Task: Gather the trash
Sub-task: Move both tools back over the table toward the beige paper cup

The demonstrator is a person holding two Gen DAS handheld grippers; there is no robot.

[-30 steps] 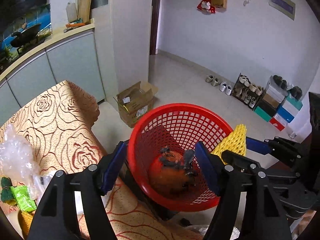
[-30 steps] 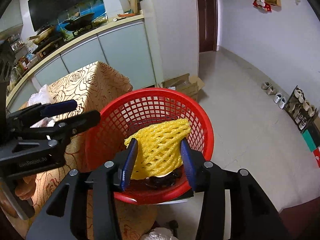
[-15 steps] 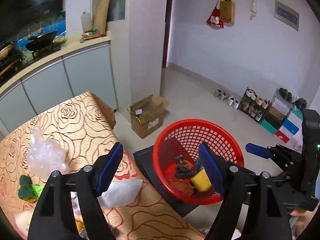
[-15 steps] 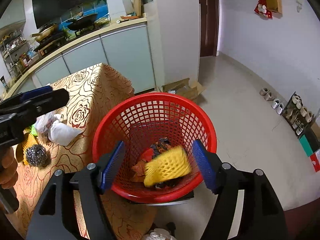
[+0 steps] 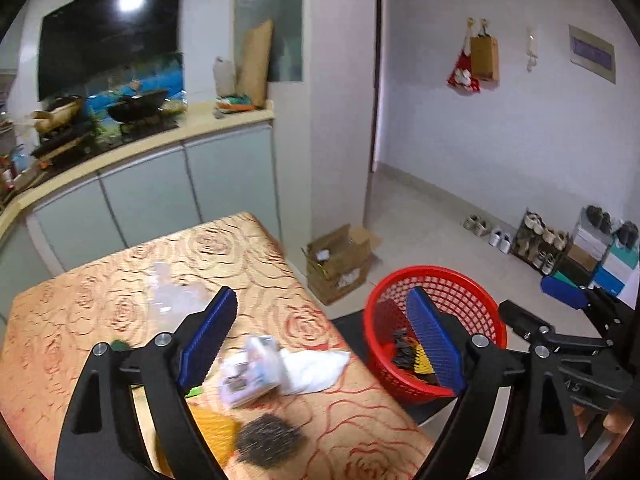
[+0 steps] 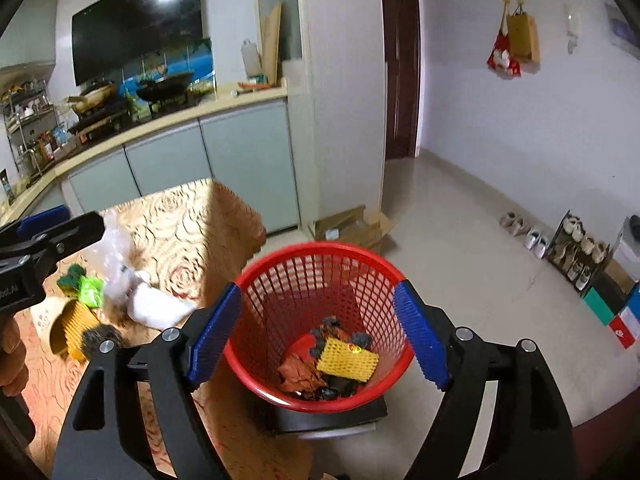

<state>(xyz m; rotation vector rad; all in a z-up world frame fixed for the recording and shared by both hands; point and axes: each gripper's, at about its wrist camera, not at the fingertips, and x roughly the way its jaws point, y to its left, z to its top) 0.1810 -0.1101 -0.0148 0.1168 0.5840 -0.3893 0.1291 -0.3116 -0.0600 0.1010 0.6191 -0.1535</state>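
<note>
The basket [image 6: 320, 264] is red, with an open grid pattern. Inside it lie a yellow foam net [image 6: 347, 360], orange scraps and black pieces. The tablecloth [image 5: 224, 248] is golden beige with dark red rose outlines. On it are a white packet [image 5: 316, 364], a green wrapper [image 6: 90, 290] and a dark grey scrubber [image 5: 268, 436]. Both grippers are black with blue pads [image 6: 418, 336].

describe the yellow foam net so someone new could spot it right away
Find the red mesh basket on the floor beside the rose-patterned table. The yellow foam net lies at its bottom, on orange and black scraps, the only bright yellow, honeycombed piece there.
</note>
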